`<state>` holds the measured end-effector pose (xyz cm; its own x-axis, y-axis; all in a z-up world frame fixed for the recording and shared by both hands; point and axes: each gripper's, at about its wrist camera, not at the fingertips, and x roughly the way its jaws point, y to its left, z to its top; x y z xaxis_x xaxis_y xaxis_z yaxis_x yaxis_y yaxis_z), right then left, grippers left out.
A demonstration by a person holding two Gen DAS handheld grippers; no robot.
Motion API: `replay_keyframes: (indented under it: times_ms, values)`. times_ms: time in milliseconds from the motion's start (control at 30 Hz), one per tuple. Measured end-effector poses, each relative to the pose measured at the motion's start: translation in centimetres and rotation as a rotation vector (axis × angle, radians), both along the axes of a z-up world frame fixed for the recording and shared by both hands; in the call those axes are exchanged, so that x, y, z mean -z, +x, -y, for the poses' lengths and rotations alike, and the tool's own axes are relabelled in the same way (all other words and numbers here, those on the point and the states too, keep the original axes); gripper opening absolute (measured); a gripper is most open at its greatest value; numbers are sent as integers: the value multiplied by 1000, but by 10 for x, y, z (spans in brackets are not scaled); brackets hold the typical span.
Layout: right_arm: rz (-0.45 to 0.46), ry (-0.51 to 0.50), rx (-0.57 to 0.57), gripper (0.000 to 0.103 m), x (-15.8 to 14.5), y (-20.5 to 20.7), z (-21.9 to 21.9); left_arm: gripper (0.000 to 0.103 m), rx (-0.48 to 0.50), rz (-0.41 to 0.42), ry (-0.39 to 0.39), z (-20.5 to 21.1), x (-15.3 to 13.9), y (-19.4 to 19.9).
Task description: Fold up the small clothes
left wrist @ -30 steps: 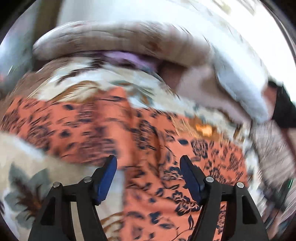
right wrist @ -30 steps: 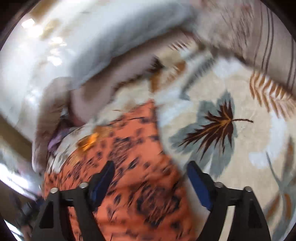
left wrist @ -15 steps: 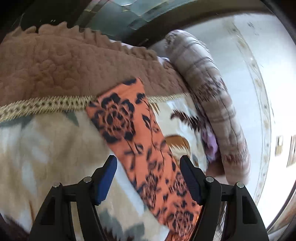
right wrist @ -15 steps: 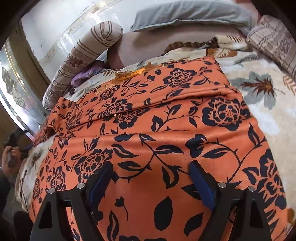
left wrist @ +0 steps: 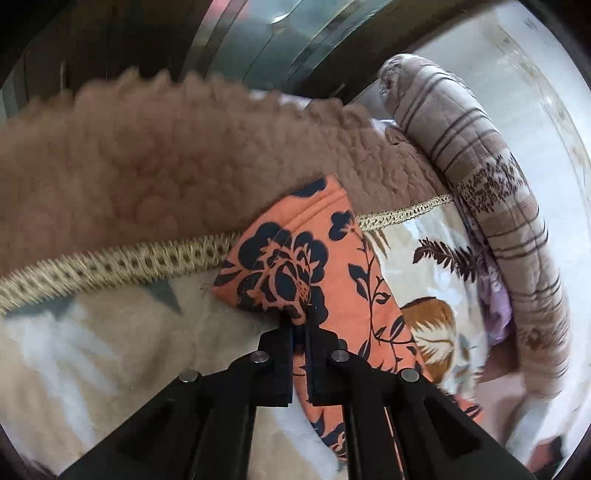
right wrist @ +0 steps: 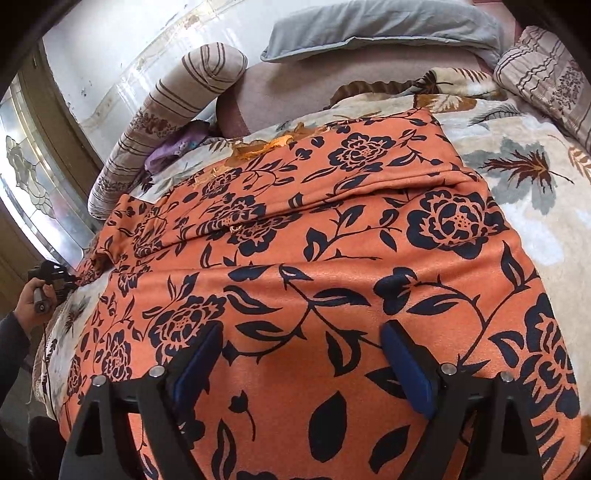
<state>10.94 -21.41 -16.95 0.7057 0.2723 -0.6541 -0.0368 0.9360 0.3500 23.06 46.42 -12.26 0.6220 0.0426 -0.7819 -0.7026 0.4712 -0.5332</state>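
Orange floral garment (right wrist: pixel 332 258) spread on the bed (right wrist: pixel 517 155) — left gripper (left wrist: pixel 300 317) jaws clenched on its corner; right gripper (right wrist: pixel 301 354) jaws released above it.

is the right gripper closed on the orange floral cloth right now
No, the right gripper is open, its blue fingers spread wide apart above the orange floral garment without pinching it.

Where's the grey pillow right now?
In the right wrist view, the grey pillow lies at the top, at the far end of the bed, just right of the striped bolster and beyond the orange floral garment.
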Motion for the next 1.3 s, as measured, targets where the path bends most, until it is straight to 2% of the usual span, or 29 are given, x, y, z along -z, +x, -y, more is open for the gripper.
replay_keyframes:
  times_ms: [67, 100, 167, 267, 300, 400, 467, 500, 567, 600, 633, 700, 833, 900, 1000, 1067, 1133, 1200, 1300]
  values:
    - [5, 14, 0, 90, 0, -1, 2, 4, 47, 37, 112, 18, -29, 2]
    - [7, 21, 0, 90, 1, -1, 2, 4, 98, 82, 186, 35, -53, 5]
    - [13, 37, 0, 90, 1, -2, 4, 4, 197, 175, 286, 73, -95, 7]
    - [20, 62, 2, 90, 1, -3, 7, 4, 371, 311, 380, 146, -150, 14]
    - [22, 69, 2, 90, 1, -3, 8, 4, 453, 368, 403, 183, -170, 16]
    - [27, 85, 2, 90, 1, -3, 10, 4, 646, 477, 416, 278, -200, 29]
    - [30, 94, 2, 90, 1, -4, 11, 4, 759, 513, 404, 331, -207, 27]
    - [31, 100, 2, 90, 1, -4, 11, 5, 845, 530, 393, 370, -207, 31]
    - [34, 113, 2, 90, 2, -4, 13, 5, 934, 527, 401, 421, -200, 37]
    - [34, 118, 3, 90, 2, -4, 13, 15, 992, 513, 391, 445, -192, 42]
    - [35, 124, 3, 90, 2, -4, 14, 45, 1079, 471, 365, 470, -179, 49]
    - [37, 134, 2, 90, 2, -5, 15, 77, 1164, 377, 337, 496, -152, 55]
    - [44, 148, 7, 90, -1, -7, 17, 77, 1111, 272, 351, 472, -111, 54]
    - [31, 158, 14, 90, -5, -8, 18, 77, 1041, 250, 354, 433, -96, 46]
    - [24, 254, 35, 90, -22, -8, 32, 77, 933, 192, 461, 379, -76, 26]
    - [56, 279, 51, 90, -41, -2, 43, 77, 864, 153, 496, 350, -60, 14]
    - [46, 251, 61, 90, -64, 26, 52, 77, 802, 120, 455, 313, -39, 12]
    - [10, 254, 58, 90, -73, 66, 63, 77, 754, 101, 394, 288, -22, 9]
    - [-123, 249, 102, 89, -59, 119, 77, 77, 744, 114, 364, 283, -9, 13]
